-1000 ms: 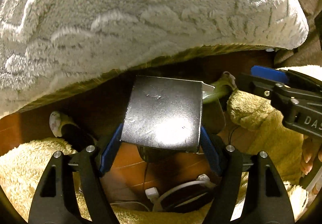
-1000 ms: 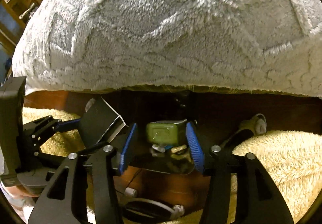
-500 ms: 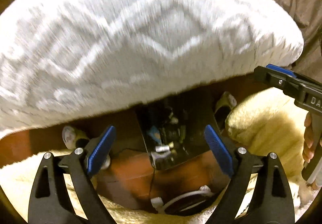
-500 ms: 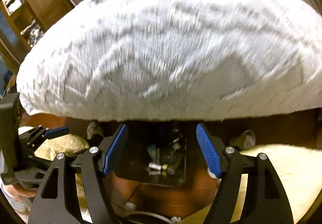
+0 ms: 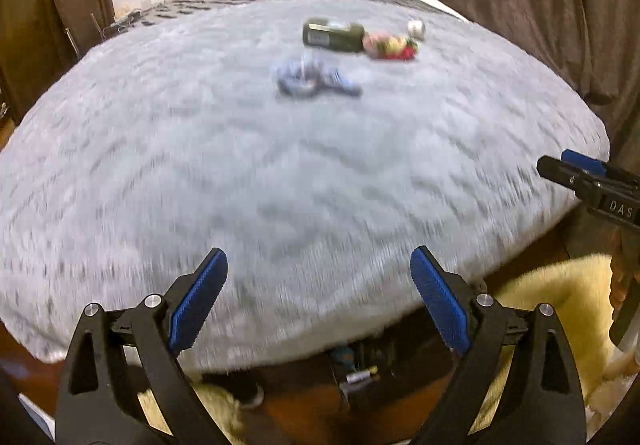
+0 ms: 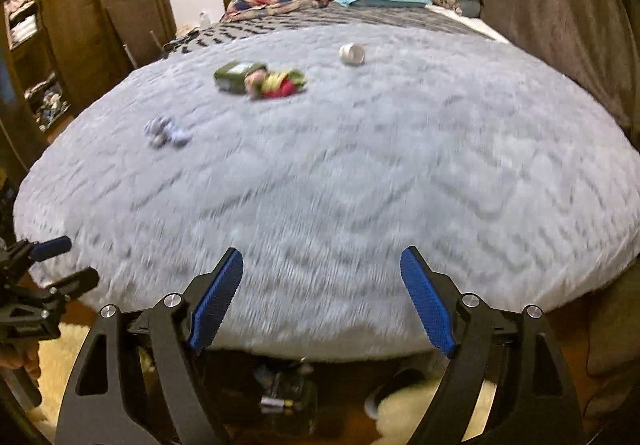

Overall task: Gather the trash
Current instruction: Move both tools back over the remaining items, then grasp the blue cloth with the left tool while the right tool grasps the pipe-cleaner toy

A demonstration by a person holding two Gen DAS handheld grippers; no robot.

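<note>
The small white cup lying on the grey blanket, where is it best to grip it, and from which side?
Judging by its pose, the white cup lies on its side on the blanket, clear of other trash. Come from above with the open right gripper and close across its round wall, not the rim.

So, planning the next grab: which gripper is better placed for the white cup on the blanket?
Probably right. Both the left gripper and right gripper are open and empty, but the white cup lies on the blanket's right side.

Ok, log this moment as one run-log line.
left gripper: open, empty | right gripper: open, empty | on grey blanket: green carton, colourful wrapper, white cup, blue wrapper | bin: below bed edge
</note>
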